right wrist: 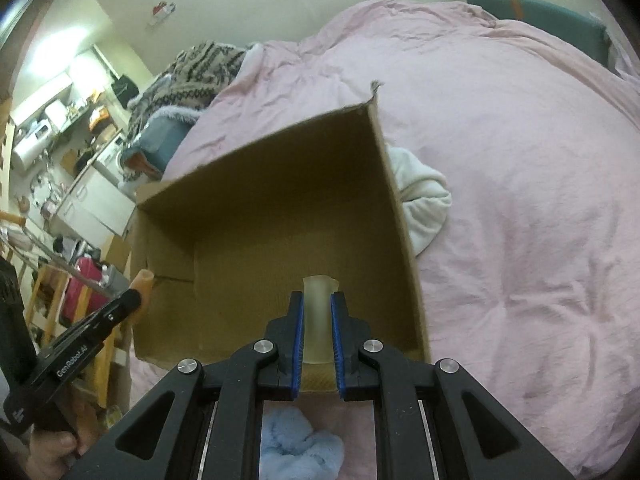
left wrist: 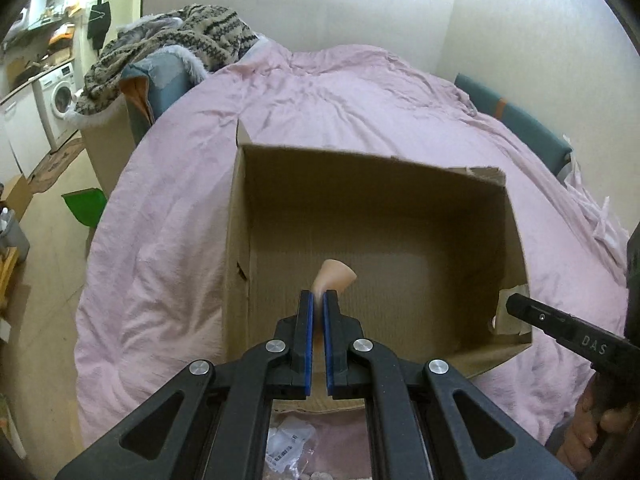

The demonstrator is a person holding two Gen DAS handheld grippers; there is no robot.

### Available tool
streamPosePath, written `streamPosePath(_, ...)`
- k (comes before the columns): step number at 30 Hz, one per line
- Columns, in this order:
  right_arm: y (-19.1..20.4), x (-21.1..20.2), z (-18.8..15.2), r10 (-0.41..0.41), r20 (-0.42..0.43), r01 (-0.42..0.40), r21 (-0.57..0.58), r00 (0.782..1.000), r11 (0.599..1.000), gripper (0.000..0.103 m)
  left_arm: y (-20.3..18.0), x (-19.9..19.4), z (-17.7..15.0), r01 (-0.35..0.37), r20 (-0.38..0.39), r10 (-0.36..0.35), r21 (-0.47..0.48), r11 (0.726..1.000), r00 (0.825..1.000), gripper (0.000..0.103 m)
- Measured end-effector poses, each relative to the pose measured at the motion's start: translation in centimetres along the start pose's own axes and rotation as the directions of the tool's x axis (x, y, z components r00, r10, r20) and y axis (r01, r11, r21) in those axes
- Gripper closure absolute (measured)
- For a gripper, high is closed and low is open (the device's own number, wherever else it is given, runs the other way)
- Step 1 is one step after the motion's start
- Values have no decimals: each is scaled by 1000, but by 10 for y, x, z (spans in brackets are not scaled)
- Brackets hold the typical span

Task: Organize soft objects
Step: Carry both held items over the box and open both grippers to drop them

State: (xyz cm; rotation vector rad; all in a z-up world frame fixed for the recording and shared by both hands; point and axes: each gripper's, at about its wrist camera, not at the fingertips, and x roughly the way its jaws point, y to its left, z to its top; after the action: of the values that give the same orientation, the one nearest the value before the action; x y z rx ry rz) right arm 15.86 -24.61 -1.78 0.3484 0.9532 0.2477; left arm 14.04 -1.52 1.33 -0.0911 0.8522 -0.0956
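Left tongs (left wrist: 319, 298) pinch a peach-coloured soft piece (left wrist: 335, 275), squeezed thin; right tongs (right wrist: 316, 300) pinch a pale translucent soft block (right wrist: 318, 312). Both hang over the open cardboard box (left wrist: 240, 216) on the pink-covered bed (left wrist: 168, 240). Likely light, squashy; mid-body grips suit.

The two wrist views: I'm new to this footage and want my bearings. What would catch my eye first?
An open cardboard box sits on a pink duvet, apparently empty. Each gripper is clamped on a soft piece above it: the left gripper on a peach one, the right gripper on a pale translucent one. A white cloth lies beside the box.
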Motion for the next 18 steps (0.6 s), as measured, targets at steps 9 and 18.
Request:
streamPosePath(9, 11, 20, -13, -33, -68, 29, -63, 997, 998, 89, 12, 10, -8, -27, -7, 26, -42, 999, 1000, 98)
streamPosePath(18, 15, 23, -19, -51, -92, 42, -98, 994, 994, 89, 14, 9, -8, -25, 2, 25, -50, 998, 1000, 98)
